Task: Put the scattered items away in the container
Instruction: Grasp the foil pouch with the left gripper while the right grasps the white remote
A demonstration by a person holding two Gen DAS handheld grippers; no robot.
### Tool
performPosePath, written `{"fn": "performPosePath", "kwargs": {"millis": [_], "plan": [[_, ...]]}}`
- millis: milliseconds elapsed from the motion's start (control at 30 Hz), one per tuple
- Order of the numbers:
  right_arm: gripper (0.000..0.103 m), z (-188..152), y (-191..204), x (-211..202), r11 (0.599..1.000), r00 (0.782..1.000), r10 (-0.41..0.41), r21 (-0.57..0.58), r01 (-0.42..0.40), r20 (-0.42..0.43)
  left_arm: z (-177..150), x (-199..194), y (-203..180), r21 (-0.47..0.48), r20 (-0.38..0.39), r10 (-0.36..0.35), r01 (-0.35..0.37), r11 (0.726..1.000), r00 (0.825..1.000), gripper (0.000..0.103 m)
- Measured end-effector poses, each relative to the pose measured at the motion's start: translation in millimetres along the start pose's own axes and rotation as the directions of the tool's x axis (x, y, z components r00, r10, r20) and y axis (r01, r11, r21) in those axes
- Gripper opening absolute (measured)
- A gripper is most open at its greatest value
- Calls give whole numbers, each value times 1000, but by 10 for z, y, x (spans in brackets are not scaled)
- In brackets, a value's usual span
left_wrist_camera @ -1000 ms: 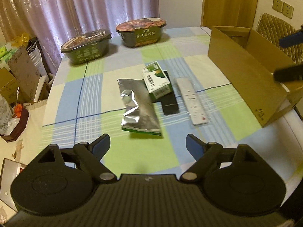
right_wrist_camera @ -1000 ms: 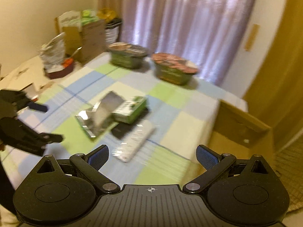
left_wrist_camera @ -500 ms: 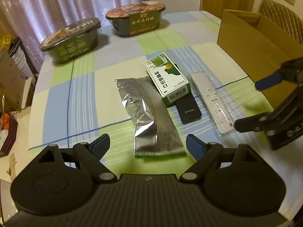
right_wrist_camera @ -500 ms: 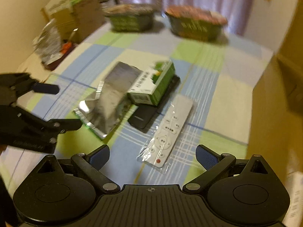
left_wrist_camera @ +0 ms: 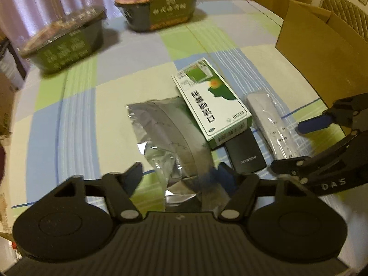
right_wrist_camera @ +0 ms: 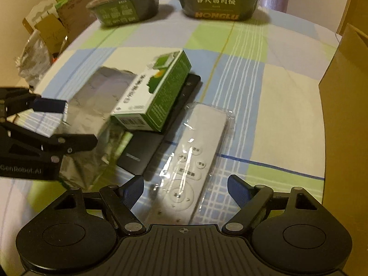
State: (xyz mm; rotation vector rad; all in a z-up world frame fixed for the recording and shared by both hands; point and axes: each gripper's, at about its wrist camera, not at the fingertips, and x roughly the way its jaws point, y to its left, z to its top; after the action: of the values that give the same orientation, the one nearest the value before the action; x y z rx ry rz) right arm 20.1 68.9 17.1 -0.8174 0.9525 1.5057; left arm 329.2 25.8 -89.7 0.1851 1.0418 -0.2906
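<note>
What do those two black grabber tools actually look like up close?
Both are matte black plastic. The left gripper and right gripper each have two round discs, a ribbed centre and blue-padded fingers. White lettering marks their sides.

On the surface (left_wrist_camera: 76, 115) the pouch (left_wrist_camera: 170, 135) lay before my left tongs (left_wrist_camera: 179, 174), with the carton (left_wrist_camera: 211, 105) to its right, leaning partly on the pouch's edge and resting across the dark remote (left_wrist_camera: 243, 154). The wrapped remote (right_wrist_camera: 191, 168) lay just right of the dark one and ran between the fingers of my right tongs (right_wrist_camera: 185, 186), while the cardboard box (left_wrist_camera: 322, 55) stood further right at the surface's edge. Two lidded bowls, the left bowl (left_wrist_camera: 64, 46) and the right bowl (left_wrist_camera: 161, 9), sat side by side well behind the cluster.
</note>
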Motion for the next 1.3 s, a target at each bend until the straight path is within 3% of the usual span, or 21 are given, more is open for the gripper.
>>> {"fn": "performPosePath", "kwargs": {"millis": [33,67,100,133,167,367,500,600,700,767,800,867,900,1133,1300], "plan": [[69,-2,-7,28,1000,1000,10,-1,-10,-9,3,16,4,-3,-12,-25,25,1000,1000,41],[68,-3,-4,31,1000,1000,6,-6,-6,-3,0,26,-10,5,-23,-36,36,999,999,38],[63,-4,5,31,1000,1000,-3,-14,3,0,-12,20,-37,27,-24,-27,28,999,999,38],[50,-8,15,25,1000,1000,-9,-22,10,5,-27,11,-58,46,-32,-26,27,999,999,38],[48,-9,19,14,1000,1000,-11,-26,11,6,-48,-9,-64,56,-39,-29,31,998,999,37],[46,-234,62,-119,999,999,29,-21,-30,-30,-393,-284,-163,148,-109,-95,111,983,990,37],[46,-645,146,-317,998,997,47,-43,-50,-67,-786,-575,-325,204,-163,-145,177,963,976,37],[46,-972,227,-482,995,993,46,-82,-54,-105,-1027,-776,-445,227,-203,-142,188,956,969,37],[46,-1244,304,-606,991,989,44,-115,-61,-143,-1192,-929,-552,222,-247,-112,169,960,962,45],[47,-1375,314,-669,991,987,43,-115,-62,-158,-1254,-999,-607,225,-245,-66,122,967,967,71],[47,-1415,312,-692,992,987,41,-111,-59,-158,-1264,-1018,-630,220,-243,-44,99,970,969,73],[67,-1471,304,-742,994,989,35,-94,-49,-144,-1233,-1035,-646,191,-240,-22,69,979,971,79],[83,-1488,300,-771,995,991,33,-85,-44,-127,-1205,-1025,-648,175,-237,-7,49,983,972,81],[83,-1381,316,-744,996,994,37,-82,-45,-104,-956,-761,-671,178,-267,59,-11,984,962,81],[83,-1308,305,-691,994,995,33,-97,-43,-98,-936,-507,-670,238,-343,79,5,971,936,66]]}}
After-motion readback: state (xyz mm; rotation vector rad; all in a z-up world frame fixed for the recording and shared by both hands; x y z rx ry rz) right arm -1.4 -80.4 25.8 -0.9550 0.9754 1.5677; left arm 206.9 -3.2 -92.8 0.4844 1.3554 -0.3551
